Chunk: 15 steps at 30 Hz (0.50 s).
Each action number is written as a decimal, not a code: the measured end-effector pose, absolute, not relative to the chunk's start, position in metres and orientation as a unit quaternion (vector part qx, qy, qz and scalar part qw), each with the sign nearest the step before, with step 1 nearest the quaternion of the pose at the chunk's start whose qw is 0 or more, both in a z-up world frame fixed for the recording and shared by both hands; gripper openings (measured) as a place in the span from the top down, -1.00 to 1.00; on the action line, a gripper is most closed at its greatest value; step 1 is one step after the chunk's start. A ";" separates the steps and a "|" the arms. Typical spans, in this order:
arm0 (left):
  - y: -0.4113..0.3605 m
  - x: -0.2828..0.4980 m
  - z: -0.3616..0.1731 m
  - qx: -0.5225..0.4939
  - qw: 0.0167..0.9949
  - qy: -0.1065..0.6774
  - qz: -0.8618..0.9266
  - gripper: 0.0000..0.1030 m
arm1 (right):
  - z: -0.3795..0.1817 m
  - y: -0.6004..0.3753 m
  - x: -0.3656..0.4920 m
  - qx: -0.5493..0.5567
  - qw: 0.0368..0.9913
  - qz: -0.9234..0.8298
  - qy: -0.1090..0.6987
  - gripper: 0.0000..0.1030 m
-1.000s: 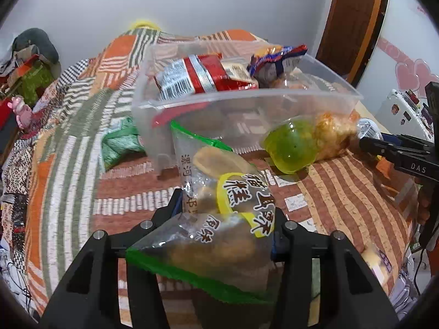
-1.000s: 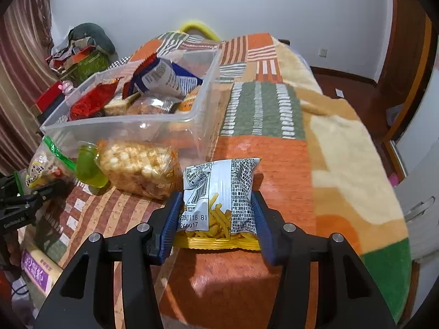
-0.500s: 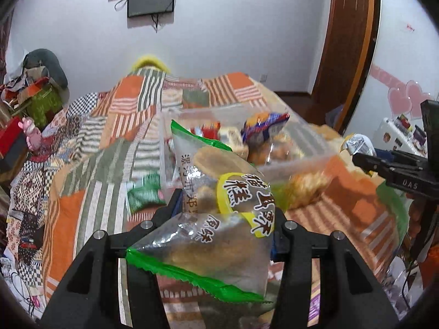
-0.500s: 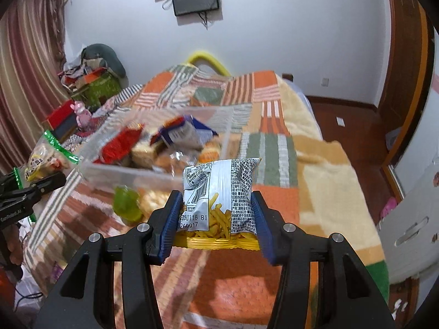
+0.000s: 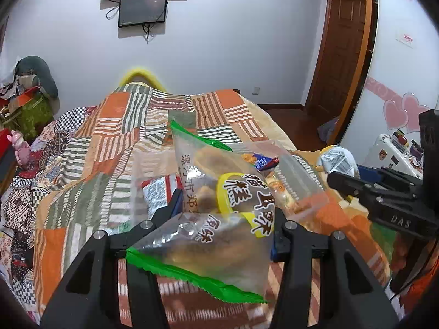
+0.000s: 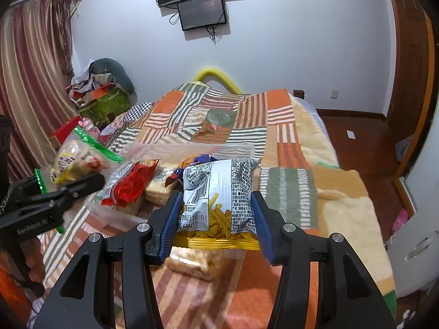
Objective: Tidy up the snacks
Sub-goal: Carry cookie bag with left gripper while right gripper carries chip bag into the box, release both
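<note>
Both tongs' snack packs (image 5: 219,213) (image 6: 219,200) hide most of bin (image 6: 192,148).

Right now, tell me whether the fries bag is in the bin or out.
Out: the right gripper holds the fries bag above the clear bin.

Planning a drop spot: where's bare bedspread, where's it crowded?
Free: quilt right of the clear bin, toward the cream edge, and beyond the bin toward the headboard. Crowded: inside the bin, red packet and others; puffed-snack bag at its near side.
</note>
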<state>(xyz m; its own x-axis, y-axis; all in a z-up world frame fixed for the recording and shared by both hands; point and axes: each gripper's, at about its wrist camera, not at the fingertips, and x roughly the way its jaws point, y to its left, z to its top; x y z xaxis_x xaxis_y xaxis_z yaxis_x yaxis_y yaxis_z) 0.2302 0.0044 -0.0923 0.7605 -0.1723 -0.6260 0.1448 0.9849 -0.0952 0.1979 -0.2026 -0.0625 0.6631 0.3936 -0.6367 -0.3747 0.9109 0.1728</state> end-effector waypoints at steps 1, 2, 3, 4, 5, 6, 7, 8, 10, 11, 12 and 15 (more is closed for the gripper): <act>0.004 0.236 -0.094 -0.021 0.938 0.337 -0.084 0.03 | -0.064 -0.200 0.203 0.014 0.911 0.210 0.354 0.08; 0.003 0.241 -0.095 -0.020 0.937 0.339 -0.083 0.04 | -0.067 -0.196 0.208 0.014 0.910 0.210 0.356 0.08; 0.002 0.248 -0.098 -0.022 0.935 0.343 -0.082 0.03 | -0.069 -0.194 0.211 0.015 0.909 0.211 0.358 0.08; 0.002 0.254 -0.100 -0.024 0.934 0.347 -0.081 0.03 | -0.071 -0.192 0.214 0.014 0.908 0.211 0.361 0.08; 0.002 0.259 -0.103 -0.025 0.933 0.351 -0.080 0.03 | -0.073 -0.191 0.217 0.013 0.907 0.211 0.364 0.08; 0.002 0.266 -0.107 -0.027 0.930 0.358 -0.078 0.03 | -0.075 -0.188 0.220 0.011 0.906 0.212 0.367 0.08; 0.002 0.272 -0.111 -0.028 0.928 0.364 -0.077 0.03 | -0.079 -0.185 0.223 0.007 0.905 0.212 0.369 0.08; 0.002 0.278 -0.114 -0.027 0.926 0.369 -0.076 0.03 | -0.081 -0.183 0.224 0.003 0.904 0.212 0.371 0.08; 0.001 0.289 -0.120 -0.024 0.923 0.376 -0.073 0.03 | -0.086 -0.179 0.227 -0.007 0.901 0.215 0.376 0.08; 0.001 0.292 -0.122 -0.023 0.922 0.378 -0.073 0.03 | -0.087 -0.178 0.227 -0.010 0.901 0.216 0.377 0.08; 0.000 0.297 -0.125 -0.024 0.921 0.381 -0.074 0.03 | -0.089 -0.177 0.229 -0.014 0.900 0.216 0.379 0.08; -0.003 0.303 -0.131 -0.028 0.919 0.387 -0.078 0.03 | -0.094 -0.176 0.233 -0.017 0.897 0.216 0.386 0.08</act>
